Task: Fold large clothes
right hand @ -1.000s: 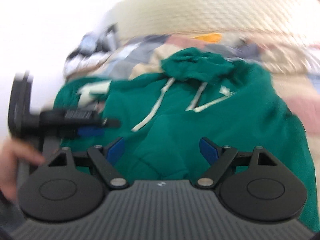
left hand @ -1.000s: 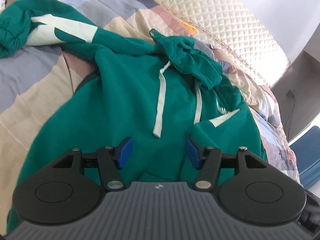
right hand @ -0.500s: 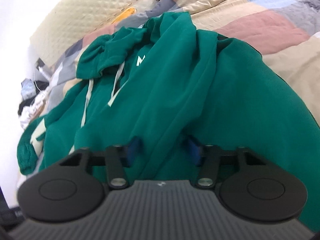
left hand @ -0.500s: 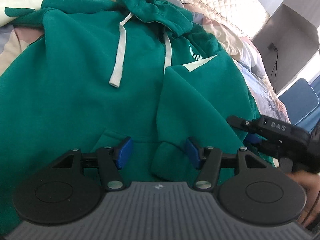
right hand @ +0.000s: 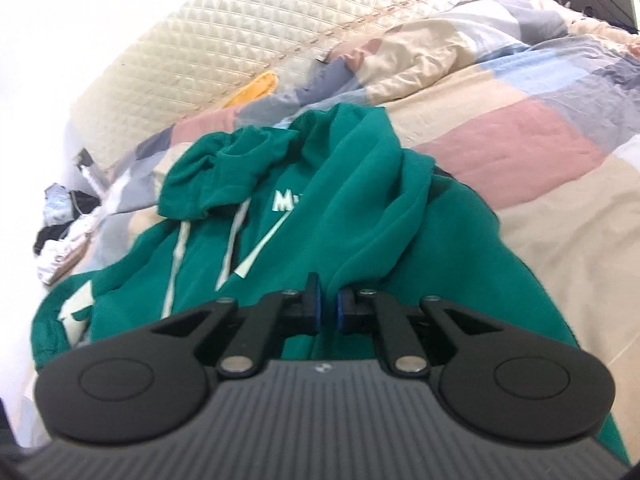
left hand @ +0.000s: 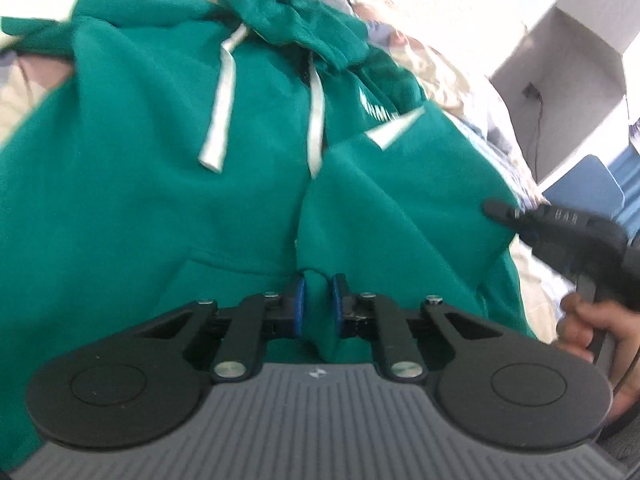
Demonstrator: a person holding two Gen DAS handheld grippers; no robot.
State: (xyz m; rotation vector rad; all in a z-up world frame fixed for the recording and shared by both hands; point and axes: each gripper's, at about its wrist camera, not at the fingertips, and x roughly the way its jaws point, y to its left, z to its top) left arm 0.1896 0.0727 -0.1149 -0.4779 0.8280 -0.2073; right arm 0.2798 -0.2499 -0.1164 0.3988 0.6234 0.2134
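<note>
I see a bed under a patchwork quilt [right hand: 520, 148], a cream quilted headboard [right hand: 200, 48] behind it. A green hoodie [right hand: 360, 208] lies spread on the quilt.

Hoodie [left hand: 140, 184] green, white drawstrings [left hand: 218, 120]. Quilt [right hand: 520, 140] pink, tan, blue, grey patches. Headboard [right hand: 224, 40] cream, diamond pattern. Gripper pads [left hand: 299, 304] blue.
</note>
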